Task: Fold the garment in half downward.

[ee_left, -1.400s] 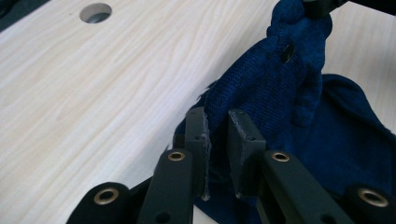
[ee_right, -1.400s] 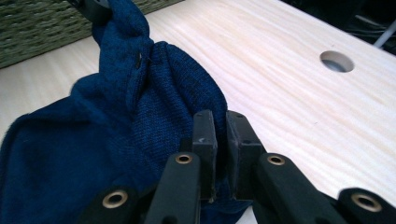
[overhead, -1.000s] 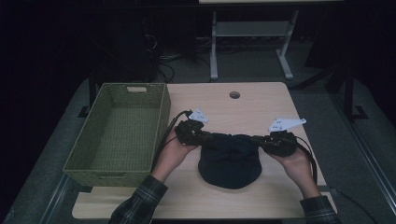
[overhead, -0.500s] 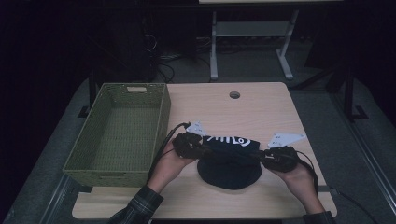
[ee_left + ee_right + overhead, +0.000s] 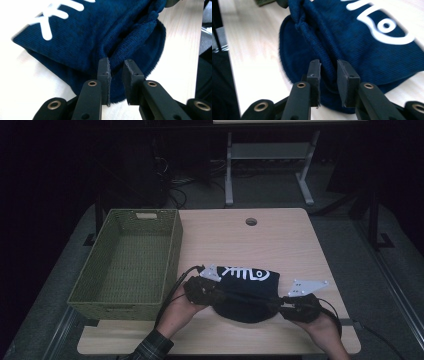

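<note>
Folding done near the table's [image 5: 280, 245] front edge, the left gripper [image 5: 117, 68] and right gripper [image 5: 329, 68] have just been easing narrowly apart, loosening the navy garment [image 5: 247, 290] (fold between each pair), now doubled over.

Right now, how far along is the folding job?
Done: the navy knit garment lies doubled over on the table, fish-bone print up. In hand: the left gripper and right gripper each straddle a bunched fold at its ends. The right jaws have just been opening; whether the left pads press is unclear. Left: probably moving it into the green woven basket, which holds nothing.
</note>
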`<state>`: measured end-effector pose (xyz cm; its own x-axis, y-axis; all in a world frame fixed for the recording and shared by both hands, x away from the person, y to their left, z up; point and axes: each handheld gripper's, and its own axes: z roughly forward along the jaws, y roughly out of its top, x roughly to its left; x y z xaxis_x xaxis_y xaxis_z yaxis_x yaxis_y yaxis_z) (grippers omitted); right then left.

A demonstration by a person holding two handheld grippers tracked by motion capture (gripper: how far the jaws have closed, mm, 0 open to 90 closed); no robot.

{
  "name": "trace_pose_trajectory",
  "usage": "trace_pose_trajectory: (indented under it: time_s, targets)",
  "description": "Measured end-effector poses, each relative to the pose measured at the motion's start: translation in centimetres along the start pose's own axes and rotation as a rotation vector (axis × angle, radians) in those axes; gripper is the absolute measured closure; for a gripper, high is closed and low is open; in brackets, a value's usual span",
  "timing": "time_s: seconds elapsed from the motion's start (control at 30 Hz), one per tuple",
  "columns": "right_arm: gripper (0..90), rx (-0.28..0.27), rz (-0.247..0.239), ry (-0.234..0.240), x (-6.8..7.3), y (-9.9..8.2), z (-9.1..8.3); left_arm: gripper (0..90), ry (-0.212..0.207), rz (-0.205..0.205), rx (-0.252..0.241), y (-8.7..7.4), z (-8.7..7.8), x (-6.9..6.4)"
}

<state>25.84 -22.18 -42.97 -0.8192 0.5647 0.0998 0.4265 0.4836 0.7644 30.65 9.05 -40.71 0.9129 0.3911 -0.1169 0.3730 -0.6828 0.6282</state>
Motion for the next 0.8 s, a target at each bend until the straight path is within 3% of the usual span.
trace_pose_trajectory:
  time_s: [0.23, 0.37, 0.6, 0.63, 0.8]
  targets:
    - [68.3, 0.034, 0.002, 0.044, 1.2, -1.2, 0.6, 76.1, -0.023, -0.018, 0.046, -1.6, 0.7, -0.8]
    - [64.3, 0.038, -0.01, 0.059, 1.6, -1.8, 0.6, 75.6, -0.028, -0.023, 0.043, -2.1, 0.5, -1.2]
    - [64.5, -0.054, 0.005, 0.035, 1.3, -1.0, -2.0, 77.4, -0.013, -0.04, -0.021, -1.5, -1.9, -1.1]
    - [65.7, -0.068, 0.008, 0.032, 1.1, -0.7, -2.4, 78.6, -0.007, -0.029, -0.023, -1.2, -2.2, -0.9]
    - [77.9, -0.096, 0.025, 0.007, -0.4, 0.3, -2.9, 84.8, 0.004, -0.049, -0.046, 0.1, -2.4, 0.0]
